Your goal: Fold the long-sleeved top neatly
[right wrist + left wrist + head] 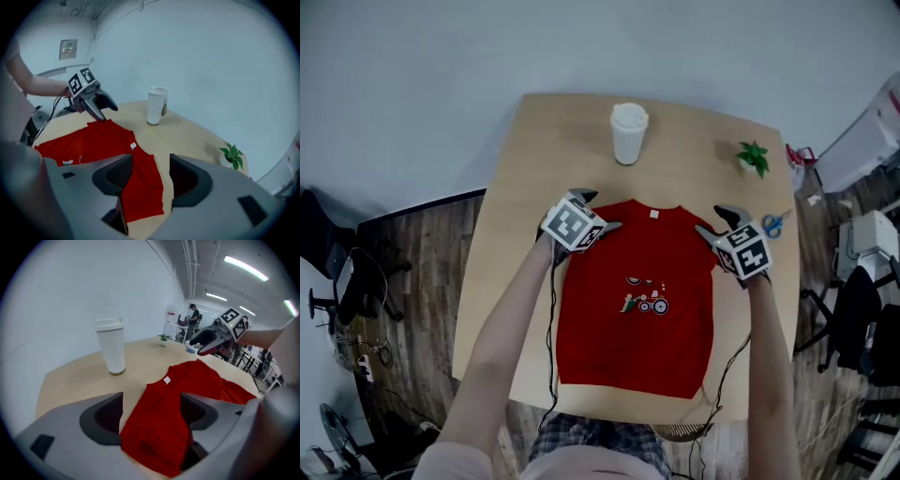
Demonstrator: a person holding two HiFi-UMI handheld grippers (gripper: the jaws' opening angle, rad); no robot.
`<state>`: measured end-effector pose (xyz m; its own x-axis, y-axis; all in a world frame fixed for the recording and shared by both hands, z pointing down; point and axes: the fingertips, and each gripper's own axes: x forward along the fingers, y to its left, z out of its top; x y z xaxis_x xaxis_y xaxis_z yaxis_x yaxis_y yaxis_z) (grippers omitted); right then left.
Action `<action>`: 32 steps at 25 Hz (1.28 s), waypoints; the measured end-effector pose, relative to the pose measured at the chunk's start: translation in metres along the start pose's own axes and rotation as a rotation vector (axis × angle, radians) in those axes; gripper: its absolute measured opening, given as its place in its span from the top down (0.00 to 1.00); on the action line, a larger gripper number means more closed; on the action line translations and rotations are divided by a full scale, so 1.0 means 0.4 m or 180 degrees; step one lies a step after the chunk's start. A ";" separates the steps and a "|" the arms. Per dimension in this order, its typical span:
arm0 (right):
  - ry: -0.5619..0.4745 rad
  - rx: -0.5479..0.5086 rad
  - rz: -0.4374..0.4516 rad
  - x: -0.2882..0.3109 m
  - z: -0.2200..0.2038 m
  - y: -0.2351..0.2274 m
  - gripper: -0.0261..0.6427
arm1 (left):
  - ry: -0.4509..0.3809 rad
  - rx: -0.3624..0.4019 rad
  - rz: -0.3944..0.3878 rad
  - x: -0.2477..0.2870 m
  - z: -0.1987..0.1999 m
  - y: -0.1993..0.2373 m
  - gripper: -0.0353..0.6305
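The fingers [101, 420] of the left gripper [152, 401] are being held spread, and the shoulder cloth of the red top [637, 337] is being straddled, not pinched. The right gripper [151, 164] is being held likewise, fingers apart over the other shoulder's edge. The shoulders, at 11 and 1 o'clock on the top, are probably being addressed together so the upper half can be lifted evenly toward the hem at 6 o'clock. The top is being kept flat, print up, mid-table [553, 131]. The cup [629, 133] is being left clear at 12 o'clock.
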<state>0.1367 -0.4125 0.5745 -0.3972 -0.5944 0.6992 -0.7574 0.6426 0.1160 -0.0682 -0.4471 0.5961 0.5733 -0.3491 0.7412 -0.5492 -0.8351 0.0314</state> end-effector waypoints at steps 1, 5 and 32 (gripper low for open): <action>0.0100 -0.0131 0.0061 0.024 -0.009 0.001 0.58 | 0.0089 0.0077 -0.0046 0.022 -0.003 0.005 0.38; 0.0381 -0.0447 0.0245 0.112 -0.041 -0.001 0.59 | 0.0354 0.0305 -0.0230 0.101 -0.021 0.030 0.38; 0.0938 -0.0491 0.0752 0.240 -0.135 0.036 0.85 | 0.1105 0.0775 -0.0841 0.213 -0.096 -0.023 0.90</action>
<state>0.1156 -0.4343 0.6814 -0.3686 -0.2721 0.8889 -0.5675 0.8232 0.0166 -0.0377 -0.4529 0.6848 0.4147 0.0155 0.9098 -0.2307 -0.9654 0.1215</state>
